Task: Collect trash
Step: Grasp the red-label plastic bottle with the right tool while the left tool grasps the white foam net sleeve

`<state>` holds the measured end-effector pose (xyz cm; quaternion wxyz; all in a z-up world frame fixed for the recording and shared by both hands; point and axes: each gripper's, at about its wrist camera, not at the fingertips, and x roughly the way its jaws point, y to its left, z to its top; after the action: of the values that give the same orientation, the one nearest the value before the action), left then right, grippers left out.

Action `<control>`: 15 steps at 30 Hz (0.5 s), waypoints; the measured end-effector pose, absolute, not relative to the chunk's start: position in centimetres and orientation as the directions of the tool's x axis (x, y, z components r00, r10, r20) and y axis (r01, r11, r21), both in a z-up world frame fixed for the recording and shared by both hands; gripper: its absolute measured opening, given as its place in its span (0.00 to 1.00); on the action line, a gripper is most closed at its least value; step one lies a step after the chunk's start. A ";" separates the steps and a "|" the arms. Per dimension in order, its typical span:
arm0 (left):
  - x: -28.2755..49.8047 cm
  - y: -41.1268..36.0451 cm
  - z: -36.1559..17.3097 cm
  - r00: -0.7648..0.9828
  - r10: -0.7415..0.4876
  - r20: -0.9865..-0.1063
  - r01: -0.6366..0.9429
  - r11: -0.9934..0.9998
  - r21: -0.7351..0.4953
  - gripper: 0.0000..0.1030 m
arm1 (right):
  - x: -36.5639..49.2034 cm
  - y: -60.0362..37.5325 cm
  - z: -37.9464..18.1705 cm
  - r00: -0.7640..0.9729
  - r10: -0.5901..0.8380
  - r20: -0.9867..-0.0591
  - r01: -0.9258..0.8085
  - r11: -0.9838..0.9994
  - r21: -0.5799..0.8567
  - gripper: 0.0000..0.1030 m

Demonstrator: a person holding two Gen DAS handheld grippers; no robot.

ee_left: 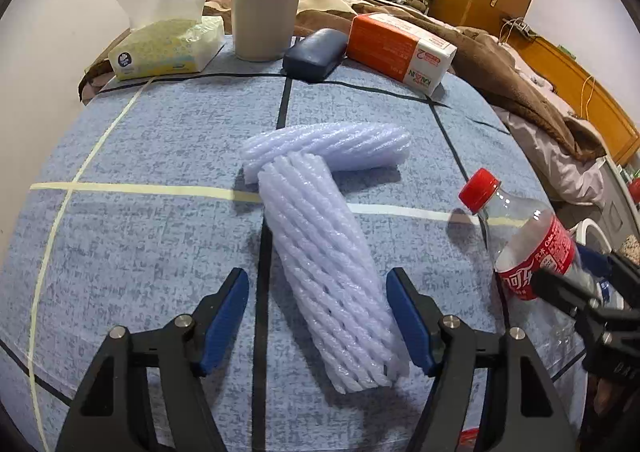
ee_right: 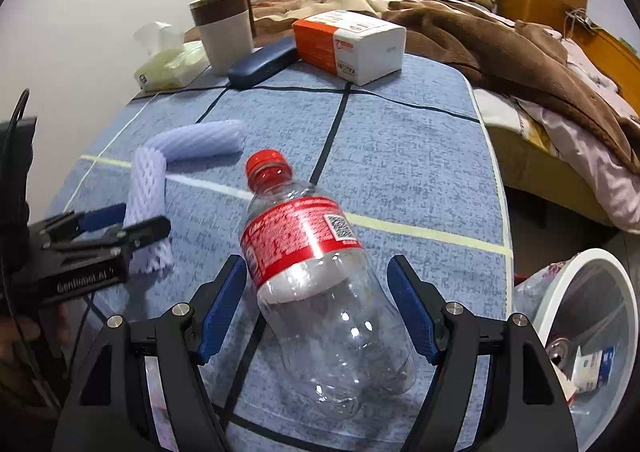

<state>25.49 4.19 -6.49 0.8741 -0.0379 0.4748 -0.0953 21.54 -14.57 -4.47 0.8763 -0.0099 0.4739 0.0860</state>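
Left gripper [ee_left: 318, 322]: jaws wide apart, straddling the near end of a foam fruit net [ee_left: 324, 264]; pads not touching it, nothing gripped.
Net axis: runs from 6 o'clock up toward 12, leaning slightly to 11; far end lies over a second foam net [ee_left: 356, 146] set crosswise.
Right gripper [ee_right: 318, 310]: jaws wide apart either side of an empty cola bottle [ee_right: 320, 292]; left pad about touching, right pad clear.
Bottle axis: cap at 11 o'clock, base toward the claw.
Surface: blue cloth table [ee_left: 140, 140].
Bin: white trash bin [ee_right: 588, 272] at 4 o'clock of the right claw, off the table edge.
Judgement: each claw is already aligned; closing comes next.
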 end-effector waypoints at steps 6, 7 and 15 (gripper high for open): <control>25.7 3.7 -6.4 0.538 -0.215 -0.815 0.149 0.976 -0.158 0.46 | 21.2 -14.8 -4.2 0.549 0.126 -0.826 -0.201 0.979 0.016 0.72; 25.8 3.7 -6.3 0.538 -0.225 -0.812 0.146 0.974 -0.174 0.45 | 21.3 -14.8 -4.3 0.545 0.131 -0.828 -0.208 0.978 0.018 0.72; 25.9 2.3 -6.3 0.525 -0.223 -0.821 0.191 0.971 -0.141 0.45 | 21.7 -14.4 -4.8 0.510 0.137 -0.849 -0.261 0.965 -0.001 0.72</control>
<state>25.92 2.27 -6.31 0.8730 -0.0168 0.4727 -0.1184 21.73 -14.37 -4.82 0.8665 -0.0642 0.4815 0.1149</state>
